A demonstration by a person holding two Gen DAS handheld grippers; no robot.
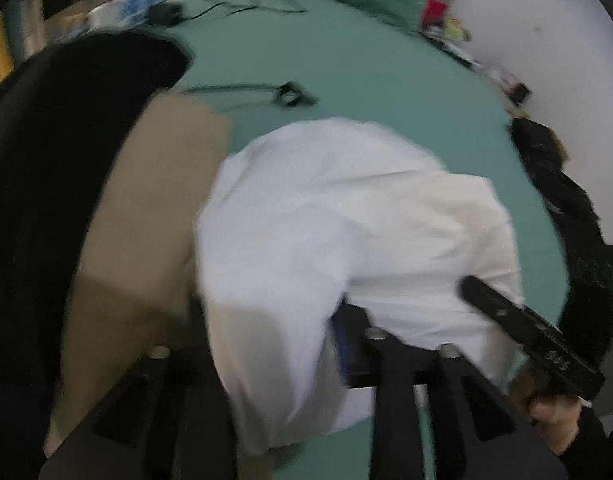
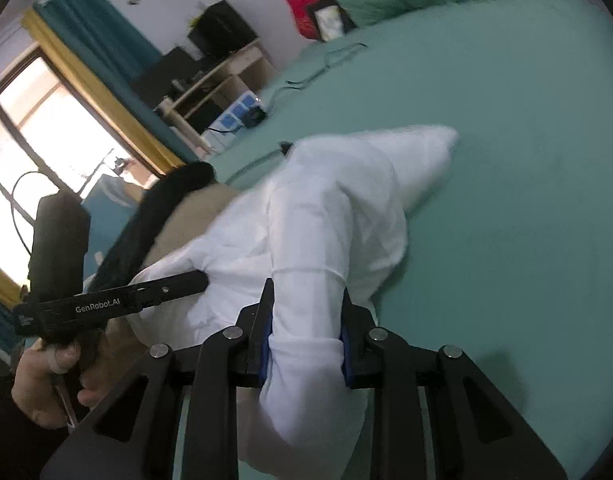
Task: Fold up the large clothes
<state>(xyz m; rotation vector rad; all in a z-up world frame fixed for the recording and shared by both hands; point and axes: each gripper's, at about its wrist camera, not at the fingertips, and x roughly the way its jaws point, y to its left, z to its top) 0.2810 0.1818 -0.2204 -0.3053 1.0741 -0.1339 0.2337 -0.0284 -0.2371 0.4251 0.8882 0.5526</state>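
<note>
From the left wrist, the left gripper (image 1: 266, 332) stands partly open, white garment (image 1: 326, 220) draped over it on the green bed (image 1: 366, 72); whether its pads press the cloth cannot be told. From the right wrist, the right gripper (image 2: 306, 336) is clenched on a rolled sleeve of that garment (image 2: 306, 240).

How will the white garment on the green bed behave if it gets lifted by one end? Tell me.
The white garment is probably floppy: it bunches in soft folds where the right claw pinches it. It looks light, since thin cloth drapes loosely. Expect the free end to sag onto the green bed.
</note>
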